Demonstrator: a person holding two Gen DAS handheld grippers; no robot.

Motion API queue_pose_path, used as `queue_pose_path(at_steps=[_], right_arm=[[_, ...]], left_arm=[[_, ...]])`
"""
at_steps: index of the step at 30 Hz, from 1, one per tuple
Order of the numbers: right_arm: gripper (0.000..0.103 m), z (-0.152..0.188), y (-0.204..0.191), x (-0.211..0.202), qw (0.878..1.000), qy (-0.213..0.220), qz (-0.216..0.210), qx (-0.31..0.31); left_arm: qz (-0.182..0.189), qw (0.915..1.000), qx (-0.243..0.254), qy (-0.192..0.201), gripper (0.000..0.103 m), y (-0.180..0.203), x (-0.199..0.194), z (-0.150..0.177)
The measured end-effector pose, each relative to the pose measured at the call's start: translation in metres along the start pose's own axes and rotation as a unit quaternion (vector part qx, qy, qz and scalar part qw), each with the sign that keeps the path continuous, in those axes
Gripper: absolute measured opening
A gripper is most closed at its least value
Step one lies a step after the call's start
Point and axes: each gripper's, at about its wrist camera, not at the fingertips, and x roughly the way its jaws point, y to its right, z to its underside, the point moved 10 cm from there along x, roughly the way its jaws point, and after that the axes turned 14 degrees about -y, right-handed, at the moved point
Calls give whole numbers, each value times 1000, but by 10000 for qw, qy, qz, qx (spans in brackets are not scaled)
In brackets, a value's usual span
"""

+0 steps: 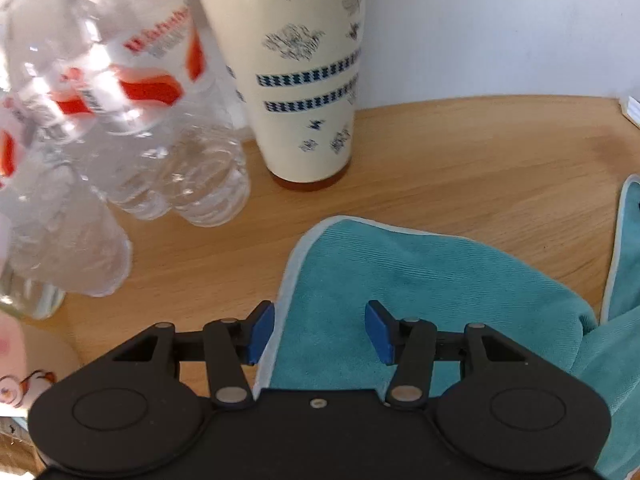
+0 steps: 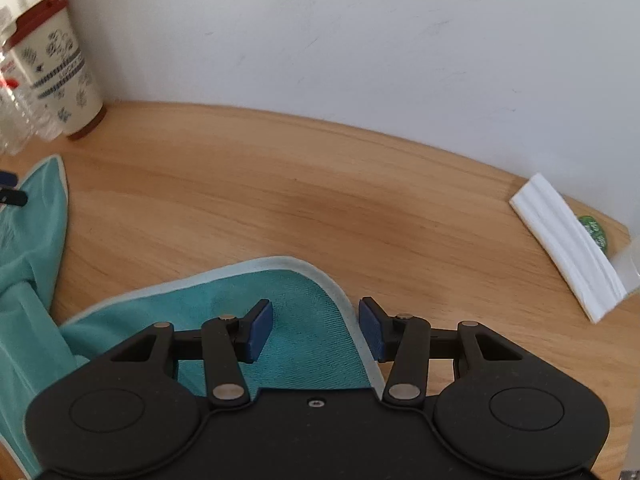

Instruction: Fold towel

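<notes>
A teal towel (image 1: 432,292) with a pale hem lies rumpled on the wooden table (image 1: 460,152). In the left wrist view my left gripper (image 1: 319,332) stands open over the towel's left corner, its blue pads either side of the cloth with nothing clamped. In the right wrist view my right gripper (image 2: 316,330) is open too, hovering over the towel's (image 2: 280,320) right corner; the hem runs between the pads. The towel's bunched middle rises at the far left of that view. The left gripper's fingertip shows there at the left edge.
Clear plastic bottles (image 1: 120,140) with red labels and a cream patterned cup (image 1: 304,80) stand close to the left of the towel, against the white wall. A folded white cloth (image 2: 568,244) lies at the table's right edge, by a green item (image 2: 596,230).
</notes>
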Motion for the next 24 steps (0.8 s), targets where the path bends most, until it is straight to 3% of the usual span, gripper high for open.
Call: queue_pose_path(at_steps=[2,3,5,7,8,11,12,16,24], right_arm=[[48,0,-3,-1,9999,-15,-55,-120],[40,0,-5,-1,9998,-27,-88,-201],[32,1,-12,-1,9984,-94,-165,-536],[11,1,-13,-1,9981,-162,-215,-553],[8,0,-15,-1,9979,-223,-271,-536],[6,-3,-14,-4,9986,-207,-118,-463],[6,-5,-12,-6,9990,-144,-58,-411],[6,-10,16,-20,9992,124,336,190],[6,1,95,-39,9812,351,1348,1333]], left_arm=[[34,10000,-27,2,55,0,3,-2],[90,9999,-57,2,55,0,4,-4],[149,9999,-29,18,54,1,6,-5],[193,9998,31,38,50,3,7,-6],[249,9997,54,39,46,4,7,-6],[316,9992,243,79,12,10,7,-7],[104,9987,475,129,4,13,7,-7],[-456,9969,637,115,4,5,11,-5],[-1346,9908,45,-132,4,-50,19,9]])
